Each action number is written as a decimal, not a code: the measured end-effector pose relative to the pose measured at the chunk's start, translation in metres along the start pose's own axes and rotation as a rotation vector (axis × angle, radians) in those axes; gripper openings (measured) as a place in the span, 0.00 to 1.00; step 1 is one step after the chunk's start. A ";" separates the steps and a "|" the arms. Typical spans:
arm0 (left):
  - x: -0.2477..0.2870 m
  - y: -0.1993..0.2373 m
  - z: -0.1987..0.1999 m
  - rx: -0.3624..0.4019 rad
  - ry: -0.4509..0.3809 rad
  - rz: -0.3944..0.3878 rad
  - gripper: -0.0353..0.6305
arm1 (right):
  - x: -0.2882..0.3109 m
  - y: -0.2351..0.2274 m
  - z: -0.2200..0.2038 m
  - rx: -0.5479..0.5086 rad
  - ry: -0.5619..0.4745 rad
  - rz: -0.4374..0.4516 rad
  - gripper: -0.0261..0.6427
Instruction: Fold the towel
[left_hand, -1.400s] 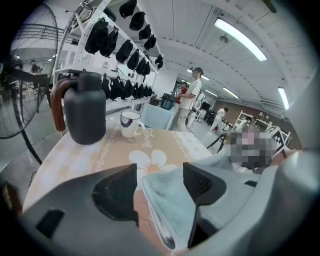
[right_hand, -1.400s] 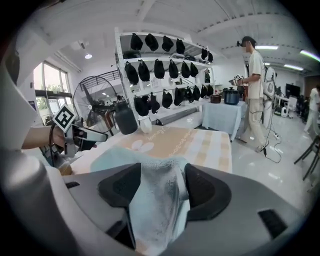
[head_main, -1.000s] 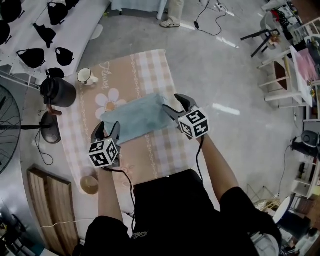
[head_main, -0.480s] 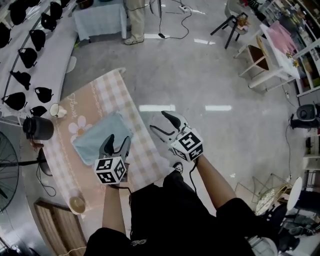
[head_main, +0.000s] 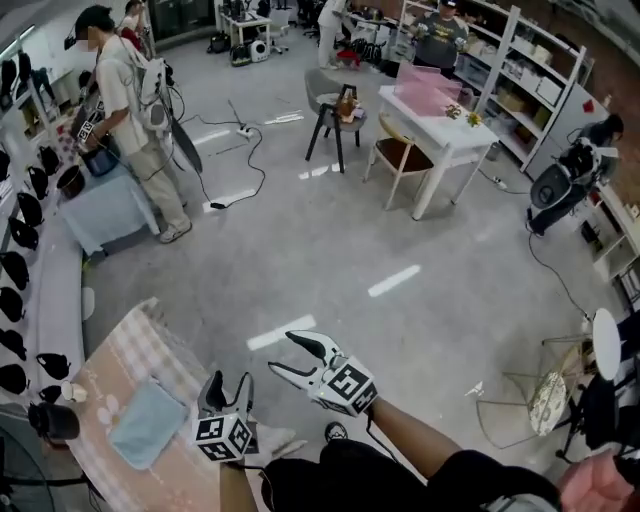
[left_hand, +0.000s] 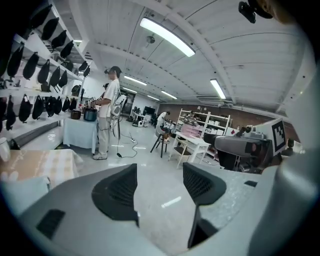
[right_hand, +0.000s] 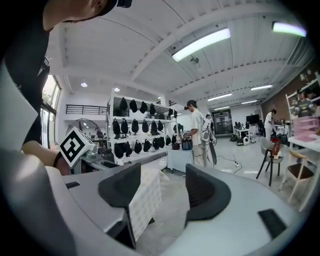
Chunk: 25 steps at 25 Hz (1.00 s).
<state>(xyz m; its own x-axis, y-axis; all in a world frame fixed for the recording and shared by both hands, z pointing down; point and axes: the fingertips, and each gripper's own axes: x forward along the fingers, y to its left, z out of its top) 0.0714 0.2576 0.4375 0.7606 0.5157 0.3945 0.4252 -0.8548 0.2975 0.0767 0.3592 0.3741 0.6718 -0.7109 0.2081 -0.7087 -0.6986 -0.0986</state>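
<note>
Both grippers empty, towel on the table.
The left gripper (head_main: 228, 384) and right gripper (head_main: 282, 352) each had jaws wide apart, gripping nothing; the blue towel (head_main: 148, 437) lay flat midway between the table's (head_main: 118, 352) long edges.

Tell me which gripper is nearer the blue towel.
Left. In the head view the left gripper is just right of the towel, open and empty. The right gripper is further right, out over the floor, also open.
</note>
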 end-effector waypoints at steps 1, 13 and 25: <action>0.005 -0.008 0.002 -0.006 -0.007 0.006 0.46 | -0.008 -0.008 0.001 -0.001 -0.001 -0.001 0.43; -0.010 0.046 0.027 -0.058 -0.080 0.212 0.46 | 0.064 -0.012 0.027 -0.047 -0.031 0.203 0.42; -0.075 0.202 0.038 -0.267 -0.236 0.581 0.46 | 0.265 0.089 0.053 -0.244 0.092 0.693 0.42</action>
<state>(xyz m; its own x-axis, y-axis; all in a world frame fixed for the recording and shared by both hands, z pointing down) 0.1193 0.0438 0.4350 0.9286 -0.0750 0.3635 -0.1971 -0.9295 0.3117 0.2033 0.1045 0.3694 0.0400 -0.9653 0.2582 -0.9987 -0.0466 -0.0198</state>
